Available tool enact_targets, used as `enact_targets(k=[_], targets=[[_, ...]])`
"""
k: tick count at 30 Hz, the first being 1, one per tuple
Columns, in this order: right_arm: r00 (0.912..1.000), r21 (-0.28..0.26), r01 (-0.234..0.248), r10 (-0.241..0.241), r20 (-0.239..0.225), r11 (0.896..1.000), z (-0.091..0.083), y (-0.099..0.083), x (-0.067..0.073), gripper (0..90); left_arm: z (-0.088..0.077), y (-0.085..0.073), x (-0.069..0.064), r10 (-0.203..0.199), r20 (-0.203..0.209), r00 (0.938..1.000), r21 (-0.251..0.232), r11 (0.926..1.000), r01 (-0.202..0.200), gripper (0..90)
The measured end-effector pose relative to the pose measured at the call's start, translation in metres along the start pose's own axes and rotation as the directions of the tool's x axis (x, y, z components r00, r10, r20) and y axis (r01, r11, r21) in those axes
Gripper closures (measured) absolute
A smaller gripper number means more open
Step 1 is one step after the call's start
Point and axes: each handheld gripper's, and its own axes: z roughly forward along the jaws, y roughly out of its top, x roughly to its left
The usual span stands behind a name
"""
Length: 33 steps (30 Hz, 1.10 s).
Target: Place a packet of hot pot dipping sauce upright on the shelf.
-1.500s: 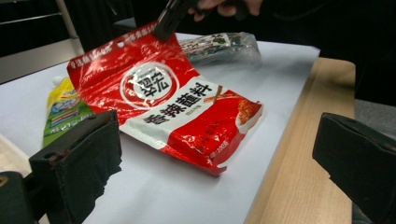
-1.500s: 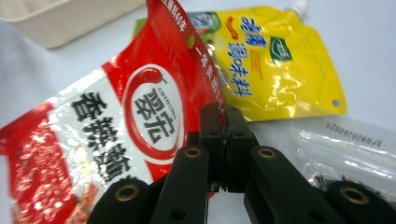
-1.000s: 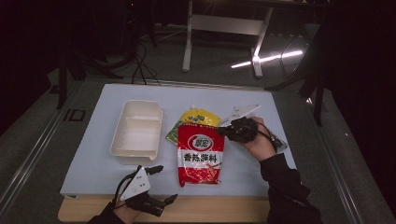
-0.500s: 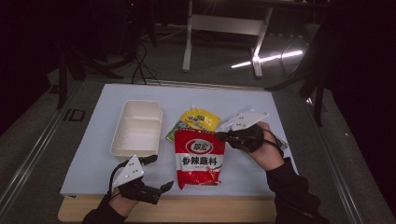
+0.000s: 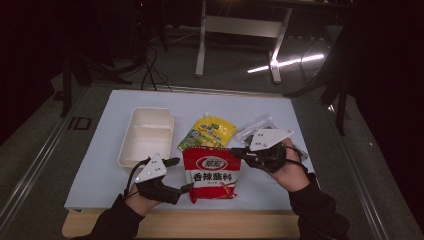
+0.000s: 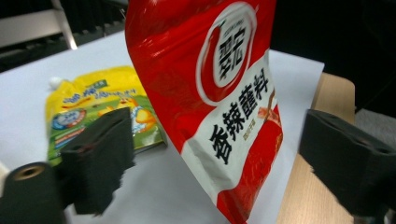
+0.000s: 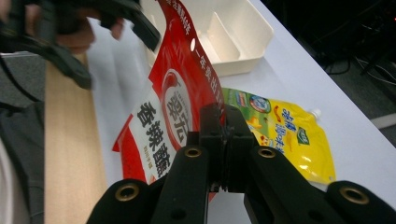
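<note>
Black gripper [image 5: 237, 151], dark sleeves [image 5: 320, 212]

A cream tray [image 5: 145, 136] with 2 compartments lies on the white table [image 5: 100, 165] at about 10 o'clock. At 12 o'clock lies a yellow spouted pouch [image 5: 210, 132]; a clear plastic packet [image 5: 252, 126] sits at 1 o'clock, near it.

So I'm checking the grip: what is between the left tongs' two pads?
The red pouch, in the left gripper view: it hangs between the left tongs, whose pads are closing in but stand clear of it.
</note>
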Motion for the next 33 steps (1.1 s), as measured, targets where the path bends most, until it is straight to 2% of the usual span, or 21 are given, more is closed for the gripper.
enact_targets(k=[6, 9, 14, 16, 20, 24, 25, 27, 28, 33], targets=[[0.9998, -0.003, 0.017, -0.017, -0.005, 1.0, 0.0, 0.004, 0.007, 88.9, 0.011, 0.002, 0.007, -0.013, 0.039, 0.9992, 0.022, 0.9997, 0.012, 23.7], [0.9997, -0.008, 0.021, -0.021, -0.014, 1.0, -0.001, 0.007, 0.009, 88.9, 0.015, 0.003, 0.008, -0.016, 0.073, 0.9972, 0.024, 0.9996, 0.014, 32.3], [0.999, -0.009, 0.039, -0.039, -0.021, 0.999, -0.003, 0.011, 0.013, 88.9, 0.019, 0.006, 0.009, -0.009, 0.112, 0.9937, 0.021, 0.9998, 0.007, 45.1], [0.9984, -0.013, 0.05, -0.05, -0.028, 0.999, -0.004, 0.013, 0.016, 88.9, 0.02, 0.008, 0.008, 0.007, 0.132, 0.9913, 0.02, 0.9998, -0.009, 49.6], [0.9976, -0.014, 0.06, -0.06, -0.033, 0.998, -0.005, 0.016, 0.019, 88.9, 0.021, 0.012, 0.007, 0.021, 0.159, 0.987, 0.006, 0.9997, -0.022, 66.2], [0.9971, -0.012, 0.07, -0.07, -0.029, 0.998, -0.005, 0.017, 0.02, 88.8, 0.021, 0.014, 0.008, 0.033, 0.199, 0.9794, 0.004, 0.9994, -0.034, 84.2], [0.9971, -0.012, 0.07, -0.07, -0.029, 0.998, -0.005, 0.017, 0.02, 88.8, 0.021, 0.014, 0.008, 0.033, 0.199, 0.9794, 0.004, 0.9994, -0.034, 87.9], [0.9973, -0.008, 0.069, -0.069, -0.026, 0.998, -0.006, 0.016, 0.021, 88.8, 0.02, 0.015, 0.007, 0.041, 0.216, 0.9756, 0.01, 0.999, -0.044, 90.0], [0.9973, -0.008, 0.069, -0.069, -0.026, 0.998, -0.006, 0.016, 0.02, 88.7, 0.019, 0.016, 0.006, 0.054, 0.212, 0.9756, 0.01, 0.9983, -0.058, 90.0], [0.9972, -0.02, 0.066, -0.067, -0.032, 0.998, -0.009, 0.018, 0.02, 88.7, 0.015, 0.02, 0.006, 0.063, 0.241, 0.9685, 0.002, 0.9978, -0.066, 90.0]])
